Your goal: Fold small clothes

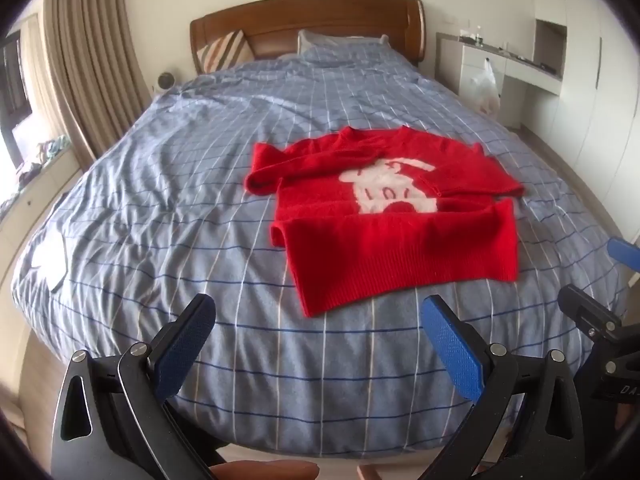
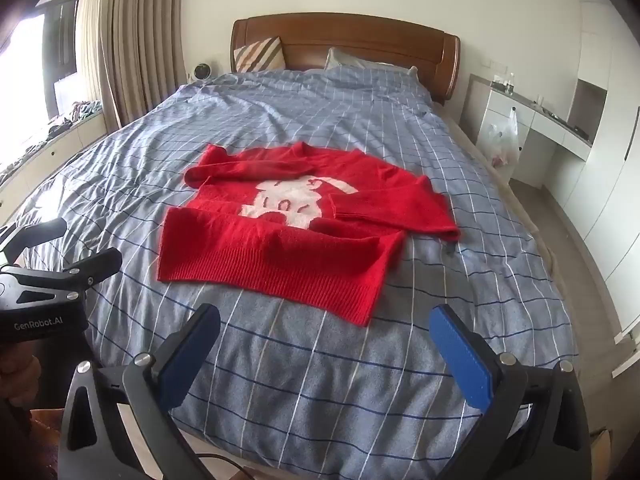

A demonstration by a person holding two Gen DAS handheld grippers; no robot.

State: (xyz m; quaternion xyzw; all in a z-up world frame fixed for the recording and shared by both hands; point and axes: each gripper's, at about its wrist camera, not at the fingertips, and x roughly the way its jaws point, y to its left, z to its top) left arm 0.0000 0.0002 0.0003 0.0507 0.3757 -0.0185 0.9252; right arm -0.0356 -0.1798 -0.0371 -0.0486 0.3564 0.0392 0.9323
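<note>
A small red knit sweater [image 1: 384, 216] with a white animal figure lies on the blue checked bed cover; it also shows in the right wrist view [image 2: 296, 224]. Both sleeves are folded in across the chest and the ribbed hem is folded up over the lower part. My left gripper [image 1: 320, 320] is open and empty, held above the foot of the bed, short of the sweater's near left corner. My right gripper [image 2: 328, 328] is open and empty, just short of the hem's near right corner. The right gripper's fingers show at the left wrist view's right edge [image 1: 580, 308].
The bed cover [image 1: 160, 200] is wrinkled on the left. A wooden headboard [image 2: 360, 40] with pillows is at the far end. Curtains and a window ledge [image 2: 60, 128] are on the left. A white desk with a plastic bag [image 2: 504, 136] stands on the right.
</note>
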